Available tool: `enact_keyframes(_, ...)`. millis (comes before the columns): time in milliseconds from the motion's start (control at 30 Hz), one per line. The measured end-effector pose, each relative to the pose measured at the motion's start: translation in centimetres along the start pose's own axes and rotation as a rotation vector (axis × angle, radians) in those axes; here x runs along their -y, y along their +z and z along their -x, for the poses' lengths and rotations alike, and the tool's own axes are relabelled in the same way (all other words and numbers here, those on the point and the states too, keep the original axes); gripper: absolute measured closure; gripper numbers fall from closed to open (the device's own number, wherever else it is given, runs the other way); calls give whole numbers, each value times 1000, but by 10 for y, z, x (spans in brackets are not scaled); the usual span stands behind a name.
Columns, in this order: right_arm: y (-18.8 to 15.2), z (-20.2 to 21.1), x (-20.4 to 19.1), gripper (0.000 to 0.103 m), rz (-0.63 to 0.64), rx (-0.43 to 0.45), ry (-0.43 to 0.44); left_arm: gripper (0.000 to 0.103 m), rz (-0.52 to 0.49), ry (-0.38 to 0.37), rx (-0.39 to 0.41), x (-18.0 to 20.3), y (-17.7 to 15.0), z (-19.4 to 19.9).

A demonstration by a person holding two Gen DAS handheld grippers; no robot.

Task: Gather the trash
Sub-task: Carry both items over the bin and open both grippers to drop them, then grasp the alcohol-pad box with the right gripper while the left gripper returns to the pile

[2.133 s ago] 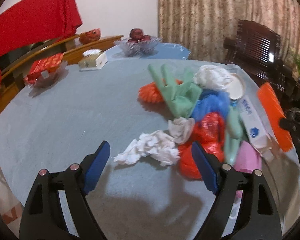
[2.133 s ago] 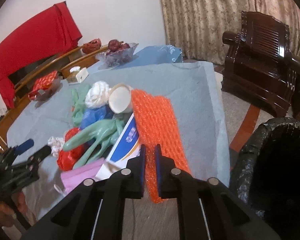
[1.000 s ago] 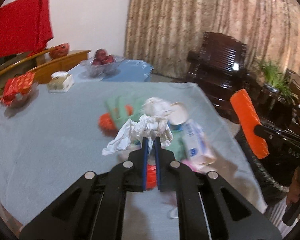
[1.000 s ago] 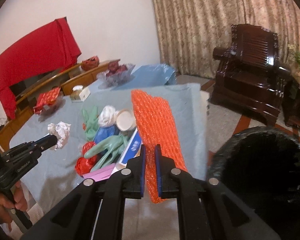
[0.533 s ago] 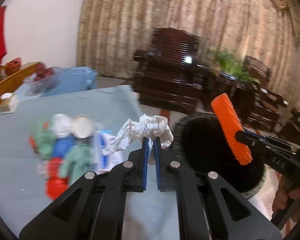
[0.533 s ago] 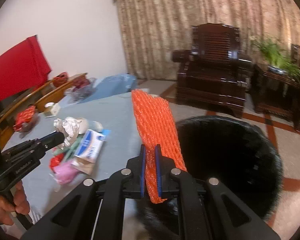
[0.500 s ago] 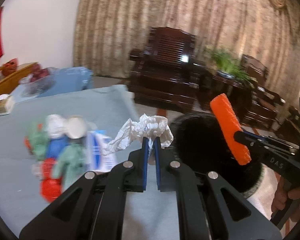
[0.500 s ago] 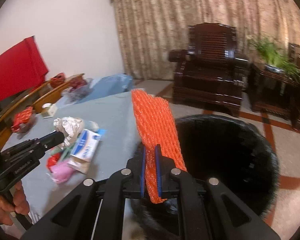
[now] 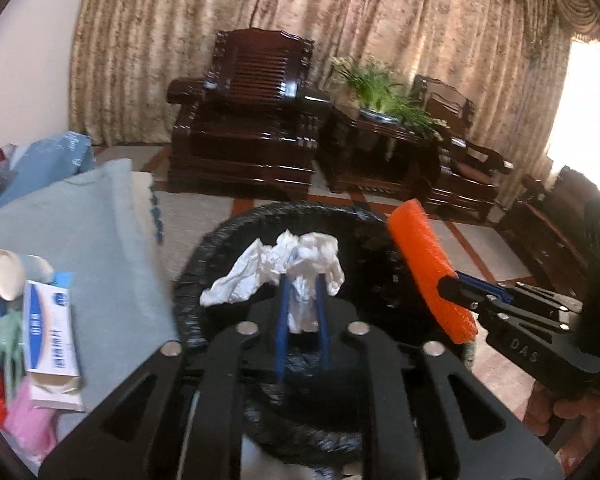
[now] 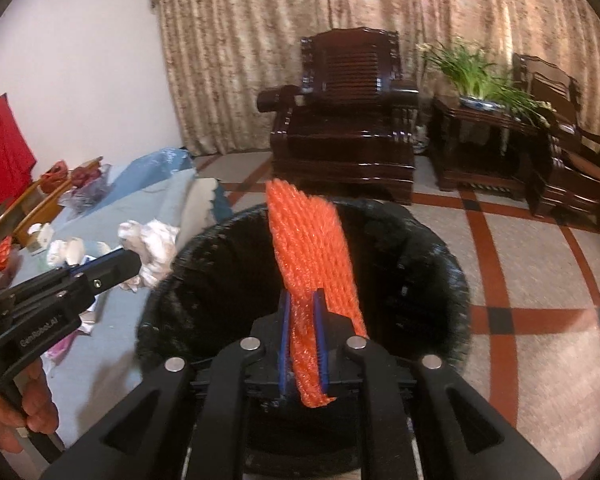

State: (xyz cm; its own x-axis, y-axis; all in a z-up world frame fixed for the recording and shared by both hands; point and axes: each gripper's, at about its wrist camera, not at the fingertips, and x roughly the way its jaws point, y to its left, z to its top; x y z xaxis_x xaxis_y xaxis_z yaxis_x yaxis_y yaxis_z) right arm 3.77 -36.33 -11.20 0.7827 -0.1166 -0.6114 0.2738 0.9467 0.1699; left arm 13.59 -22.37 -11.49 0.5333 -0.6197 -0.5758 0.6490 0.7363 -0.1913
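My left gripper hangs over the black-lined trash bin. Its jaws are opening, and a crumpled white tissue still fills the gap between the blue pads. My right gripper is also above the bin, and its jaws are opening too. Its pads still touch a long orange foam net that stands up between them. Each view shows the other gripper: the right gripper with the net, and the left gripper with the tissue.
A table under a blue-grey cloth stands left of the bin, with a white-and-blue box, a green glove and a pink mask. Beyond the bin are dark wooden armchairs, a side table with a plant and tiled floor.
Both grippers swung away from the table to above the black bin, carrying the tissue and the orange net. The pads of both now stand slightly further apart.
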Motion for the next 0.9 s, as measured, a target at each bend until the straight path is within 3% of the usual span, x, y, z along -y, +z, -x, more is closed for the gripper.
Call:
enact_keyframes(100,-3,0,9,73,-6,-3,-22,61,14,-22,-2,-3,-6,3)
enact_keyframes(167,-4,1,12,66,-11,0,-32,54,20,-22,5,-5,-9,10)
enact_keyframes(333,-2,6,6,15,-13,31,-55,29,15,42,51,-21,-9,34)
enact_keyframes(400,0,8,1,8,1,54,-60,22,16,86,78,-31,-10,47)
enact_keyframes(567,8,8,-29,6,48,83,-1,13,61,212,139,-64,-10,87)
enact_keyframes(900,13,-14,-128,6,130,75,223,12,117,506,214,-137,-24,171)
